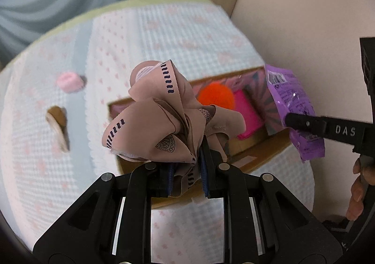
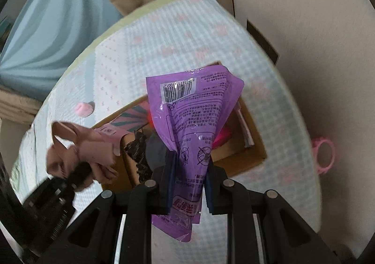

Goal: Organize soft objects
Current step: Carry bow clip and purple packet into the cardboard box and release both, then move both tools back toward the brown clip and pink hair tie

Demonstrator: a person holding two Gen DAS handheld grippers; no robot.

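Both grippers are built from matte black linkage arms joined by round silver pins. Dark blue ribbed pads [image 1: 204, 170] are fitted inside the fingers. White "DAS" lettering is carried on the right gripper [image 1: 295, 120]. Bare skin is seen on the hand [image 1: 358, 191].

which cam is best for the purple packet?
Right wrist. The purple packet sits centre frame, clamped in the right hand-held gripper, with its barcode and printed back visible. The left wrist view shows it only at the right edge, small, partly crossed by a gripper finger, above the box.
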